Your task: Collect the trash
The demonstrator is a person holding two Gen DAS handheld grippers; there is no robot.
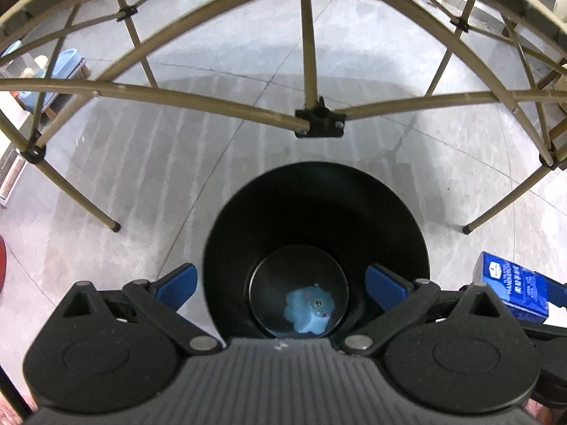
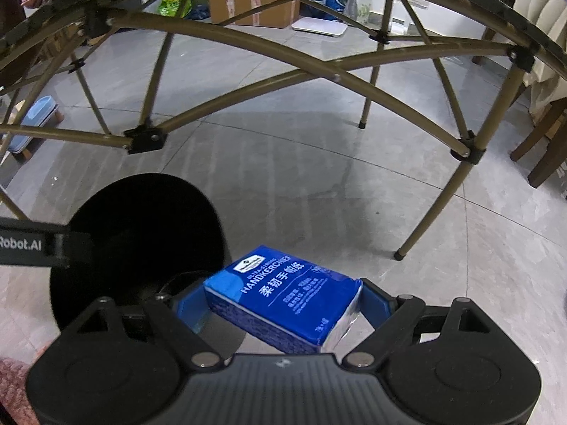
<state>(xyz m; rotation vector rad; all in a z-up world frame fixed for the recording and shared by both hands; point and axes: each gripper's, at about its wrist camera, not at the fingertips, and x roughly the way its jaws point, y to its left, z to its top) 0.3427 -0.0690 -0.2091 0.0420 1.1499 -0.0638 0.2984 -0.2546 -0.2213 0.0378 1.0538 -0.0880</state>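
Bin [image 1: 315, 212] fills my left view's lower centre, left gripper [image 1: 280, 285] spread wide and empty above it. Right gripper [image 2: 283, 304], lower centre, clamps the tissue pack [image 2: 283, 297] beside the rim; released here, I judge it lands outside.

bin [image 1: 315, 212]: black | crumpled item [image 1: 309, 313] in bin: light blue | tissue pack [image 2: 283, 297]: royal blue, white lettering | fingers [image 1: 177, 281]: blue pads, black bodies | table frame [image 1: 308, 60]: khaki, black joints | floor [image 2: 319, 177]: grey tiles
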